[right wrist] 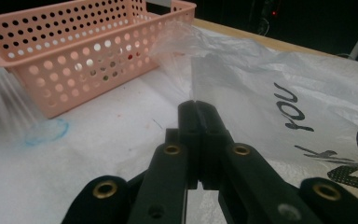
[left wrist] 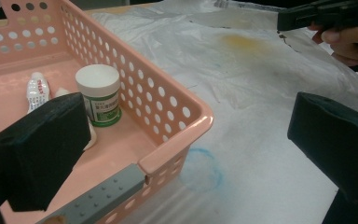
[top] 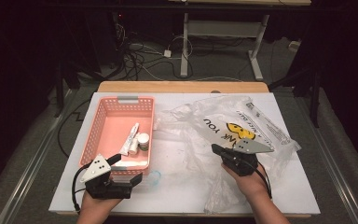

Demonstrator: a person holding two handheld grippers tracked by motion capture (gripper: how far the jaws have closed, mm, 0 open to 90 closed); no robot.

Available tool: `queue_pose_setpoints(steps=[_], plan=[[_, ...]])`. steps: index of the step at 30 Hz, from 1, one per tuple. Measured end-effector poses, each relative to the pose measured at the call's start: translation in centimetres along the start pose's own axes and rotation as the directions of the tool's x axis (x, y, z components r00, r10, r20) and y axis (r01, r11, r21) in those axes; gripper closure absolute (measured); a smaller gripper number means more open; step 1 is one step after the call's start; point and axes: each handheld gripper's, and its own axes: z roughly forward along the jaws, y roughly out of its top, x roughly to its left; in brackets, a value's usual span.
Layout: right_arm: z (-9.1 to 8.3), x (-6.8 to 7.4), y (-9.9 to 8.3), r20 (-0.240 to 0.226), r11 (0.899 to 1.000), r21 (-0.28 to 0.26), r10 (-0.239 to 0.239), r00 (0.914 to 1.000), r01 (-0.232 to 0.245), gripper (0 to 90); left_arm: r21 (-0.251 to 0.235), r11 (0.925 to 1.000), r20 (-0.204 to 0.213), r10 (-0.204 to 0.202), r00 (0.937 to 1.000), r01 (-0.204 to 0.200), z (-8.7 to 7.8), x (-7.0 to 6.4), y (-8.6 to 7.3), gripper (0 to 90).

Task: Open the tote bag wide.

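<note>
Pink basket (top: 103,122): perforated plastic, smooth, slight sheen; grey plastic grip on rim. Inside basket: small jar (left wrist: 99,94) w/ matt white plastic lid and glossy green label, plus glossy white tube (left wrist: 37,90). Right of basket: thin crinkled plastic bag (top: 242,126), translucent, shiny, printed black and yellow. Table cover (top: 177,186) under basket: white, matt, paper-like. Left gripper (left wrist: 186,154) pads: matt black foam. Right gripper (right wrist: 196,109): black plastic links, brass-look rivets.

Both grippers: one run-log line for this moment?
left gripper: open, at pink basket near corner | right gripper: shut on plastic bag | basket holds jar, tube
</note>
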Motion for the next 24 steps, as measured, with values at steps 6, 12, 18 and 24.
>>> queue_pose_setpoints(steps=[6,12,18,24], plan=[[0.1,0.0,1.1,0.014,1.0,-0.004,-0.013,0.9998,0.013,90.0,-0.002,1.0,-0.009,-0.006,0.9999,0.006,-0.1,0.4,0.0,0.0],[0.1,-0.4,2.8,0.035,0.999,-0.047,0.002,0.9994,0.0,90.0,-0.004,1.0,-0.016,-0.004,0.9999,0.004,-0.1,0.5,0.1,0.0],[-0.1,-0.6,3.3,0.025,0.993,-0.112,0.022,0.9994,-0.019,90.0,-0.012,0.9999,-0.021,-0.011,0.9997,0.01,-0.3,0.6,0.0,0.0],[-0.5,-1.1,3.1,0.031,0.992,-0.127,0.027,0.9992,-0.022,90.0,-0.017,0.9998,-0.032,-0.012,0.9994,0.012,-0.4,0.8,0.1,0.0]])
